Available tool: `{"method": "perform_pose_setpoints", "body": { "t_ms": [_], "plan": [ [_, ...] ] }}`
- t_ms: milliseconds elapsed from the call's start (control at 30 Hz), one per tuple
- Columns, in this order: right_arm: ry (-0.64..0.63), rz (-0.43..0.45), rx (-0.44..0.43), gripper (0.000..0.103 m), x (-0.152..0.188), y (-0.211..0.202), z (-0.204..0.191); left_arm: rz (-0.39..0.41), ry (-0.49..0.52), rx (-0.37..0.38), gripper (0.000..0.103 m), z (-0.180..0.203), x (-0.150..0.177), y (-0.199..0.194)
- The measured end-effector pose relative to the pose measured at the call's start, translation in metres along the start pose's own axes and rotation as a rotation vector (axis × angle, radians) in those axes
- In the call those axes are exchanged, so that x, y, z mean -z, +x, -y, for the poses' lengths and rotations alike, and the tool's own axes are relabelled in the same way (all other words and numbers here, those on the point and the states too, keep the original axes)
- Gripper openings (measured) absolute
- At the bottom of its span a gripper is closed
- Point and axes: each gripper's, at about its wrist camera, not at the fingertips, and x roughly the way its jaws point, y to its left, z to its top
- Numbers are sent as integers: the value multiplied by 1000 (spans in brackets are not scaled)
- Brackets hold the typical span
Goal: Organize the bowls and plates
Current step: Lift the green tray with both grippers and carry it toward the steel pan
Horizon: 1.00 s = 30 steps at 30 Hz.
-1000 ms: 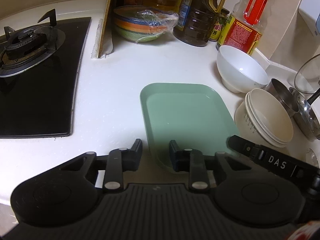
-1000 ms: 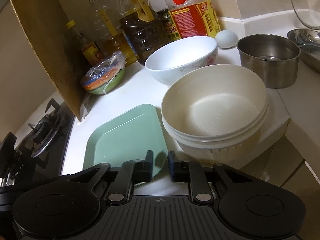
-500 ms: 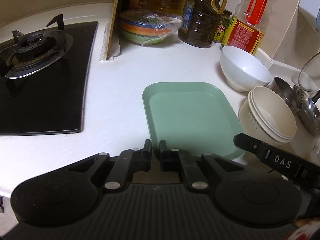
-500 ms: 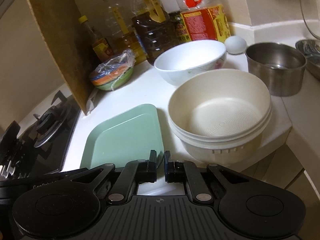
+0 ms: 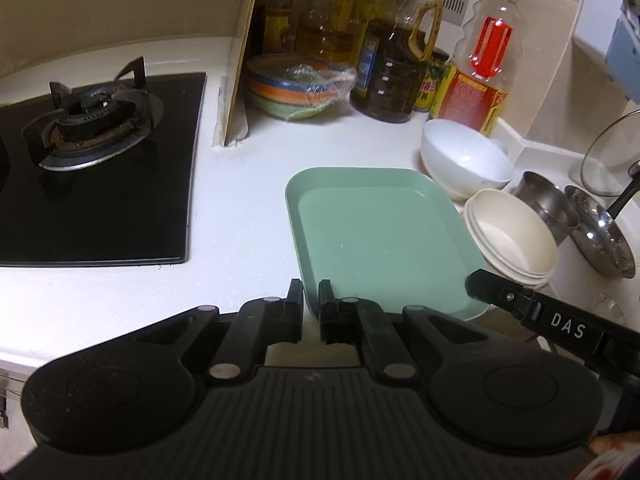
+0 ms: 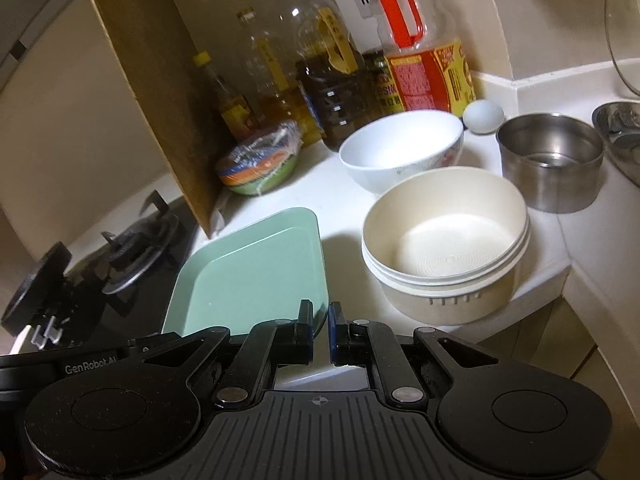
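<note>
Both grippers at near edge of green plate [image 5: 380, 236]. Left gripper [image 5: 310, 308] and right gripper [image 6: 320, 330]: jaws nearly together, whether pinching rim, cannot tell. Likely step: two-handed plate lift; next needs level raise, clearing cream bowl stack [image 6: 444, 236] beside plate.

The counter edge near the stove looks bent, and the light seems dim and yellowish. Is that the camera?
Left wrist view: fisheye lens bows the stove edge and counter; warm dim light, glare spot on the white bowl. Right wrist view: same curving, the cream bowls cast a soft shadow toward the green plate; bottles at the back look slightly blurred.
</note>
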Motion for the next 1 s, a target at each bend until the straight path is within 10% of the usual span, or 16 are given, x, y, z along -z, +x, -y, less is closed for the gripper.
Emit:
{"method": "perform_pose_setpoints", "body": {
  "t_ms": [1000],
  "plan": [
    [171,199,250,8,6,-154,100,13,242,334,6,156,16,-20]
  ]
}}
